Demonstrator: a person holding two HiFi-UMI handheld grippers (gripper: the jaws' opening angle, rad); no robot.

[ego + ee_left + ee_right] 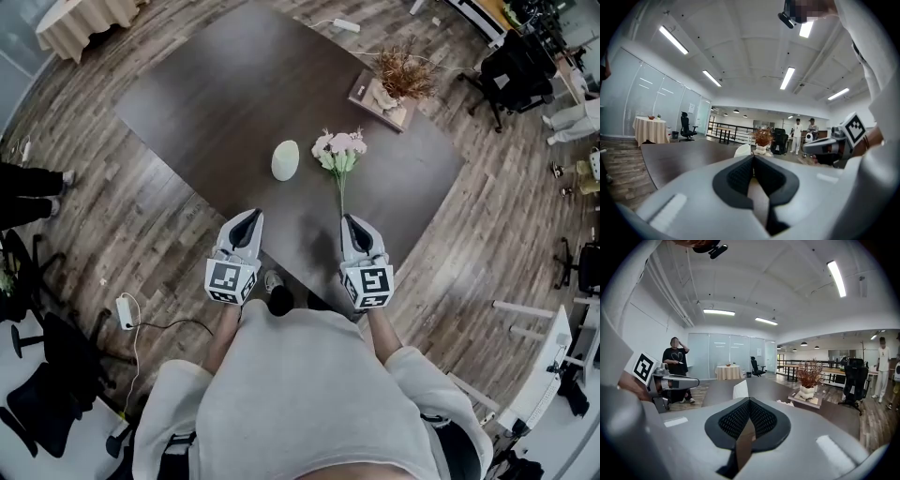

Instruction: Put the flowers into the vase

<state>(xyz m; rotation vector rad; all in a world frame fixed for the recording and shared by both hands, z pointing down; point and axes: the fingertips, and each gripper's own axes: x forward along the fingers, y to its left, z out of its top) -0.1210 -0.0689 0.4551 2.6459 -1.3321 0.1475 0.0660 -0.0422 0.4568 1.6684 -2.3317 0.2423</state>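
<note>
Dark desk (pixel 234 103) fills the upper middle of the head view, set diagonally on a wood-plank floor (pixel 112 216).
Person in a light top (pixel 309 394) takes up the bottom centre, one tool in each hand at the near desk corner.
Left tool (pixel 250 218): lower centre-left, pointing up-frame over the desk edge. Jaws together, nothing between them, confirmed in the left gripper view.
Right tool (pixel 350 223): lower centre-right, also pointing up-frame. Jaws together, nothing clamped, per the right gripper view.
Cloth-covered table (pixel 84 23) in the upper left corner, off the desk.
Board (pixel 367 94) at the upper right of the desk, carrying a white pot of dried brown twigs (pixel 405 73).
Flowers (pixel 339 150): pale pink and white bunch with green stems, lying flat on the desk right of centre. Heads up-frame, with the long stem running down-frame toward the right tool's tip. The stem end is just beside that tip; contact can't be confirmed.
Vase (pixel 285 159): small, white, egg-shaped, on the desk at frame centre, just left of the flower heads and apart from them. It is up-frame of both tools.
</note>
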